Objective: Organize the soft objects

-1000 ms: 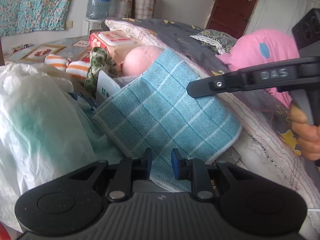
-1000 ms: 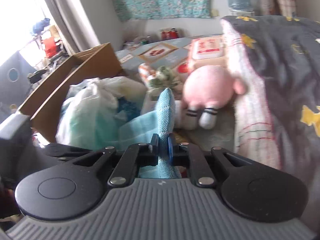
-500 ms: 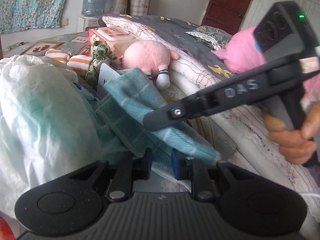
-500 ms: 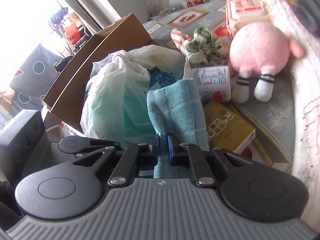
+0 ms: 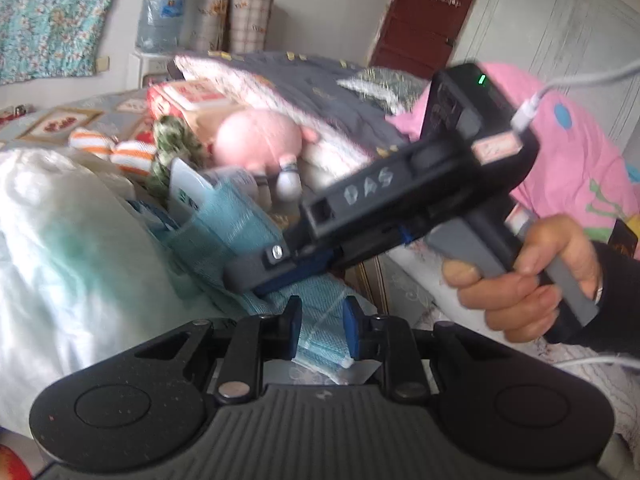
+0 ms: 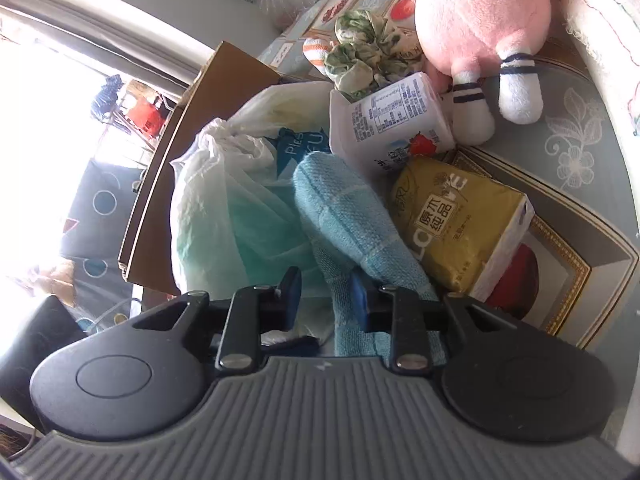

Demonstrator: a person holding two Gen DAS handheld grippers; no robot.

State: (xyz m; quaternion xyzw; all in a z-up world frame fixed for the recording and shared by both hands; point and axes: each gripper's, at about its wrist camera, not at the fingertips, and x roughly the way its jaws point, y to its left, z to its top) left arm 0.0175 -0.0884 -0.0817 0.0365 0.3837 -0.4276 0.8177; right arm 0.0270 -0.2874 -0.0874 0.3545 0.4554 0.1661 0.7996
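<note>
So the blue checked towel (image 5: 240,220) is draped between the two tools, slumped against a white plastic bag (image 5: 60,248) on its left and a yellow tissue pack (image 6: 464,224) on its right. The left hand-held gripper (image 5: 320,326) has the towel's near corner between its blue pads, jaws set narrow with the fabric filling the gap, so it's gripping the cloth. The right hand-held gripper (image 6: 326,298) is a different story: its jaws have just been opening, and in its own wrist view the towel sits between them but hugs the right-side pad only, with clear space next to the left pad. So it's partly open and not pinching anything.

From the left wrist view you can see the right tool from the side, a black body with "DAS" scrawled on it, angled down onto the towel, with the person's right hand (image 5: 528,276) wrapped round the grey handle and a dark sleeve behind it.

Other stuff around: a pink plush toy (image 6: 484,16) with white striped feet lying just past the towel, a white tissue roll pack (image 6: 396,120) touching those feet, a green patterned cloth bundle (image 6: 364,56) beside that, and orange-striped socks (image 5: 112,148) further back. A brown cardboard box (image 6: 168,184) stands behind the plastic bag. A grey quilt (image 5: 304,92) runs along the right side.
</note>
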